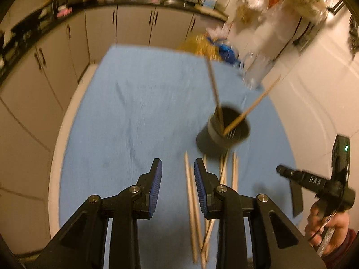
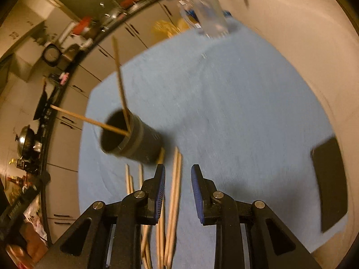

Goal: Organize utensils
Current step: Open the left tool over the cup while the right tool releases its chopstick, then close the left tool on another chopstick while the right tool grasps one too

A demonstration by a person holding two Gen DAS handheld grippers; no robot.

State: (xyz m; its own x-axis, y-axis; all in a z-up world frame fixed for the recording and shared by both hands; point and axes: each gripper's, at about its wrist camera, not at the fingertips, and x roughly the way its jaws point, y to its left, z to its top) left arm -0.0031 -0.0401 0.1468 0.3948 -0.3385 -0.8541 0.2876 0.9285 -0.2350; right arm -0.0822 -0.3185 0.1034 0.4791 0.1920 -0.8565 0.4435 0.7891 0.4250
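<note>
A black cylindrical holder stands on the blue cloth with two wooden chopsticks leaning out of it. It also shows in the right wrist view. Several loose chopsticks lie on the cloth in front of the holder. My left gripper is open and empty, its right finger beside the loose chopsticks. My right gripper is open above a pair of loose chopsticks, which lie between its fingers. The right gripper's body and the hand holding it show at the right of the left wrist view.
The blue cloth covers a white table. A clear plastic container and bags sit at the far end. A dark flat object lies on the cloth's right side. Kitchen cabinets run behind.
</note>
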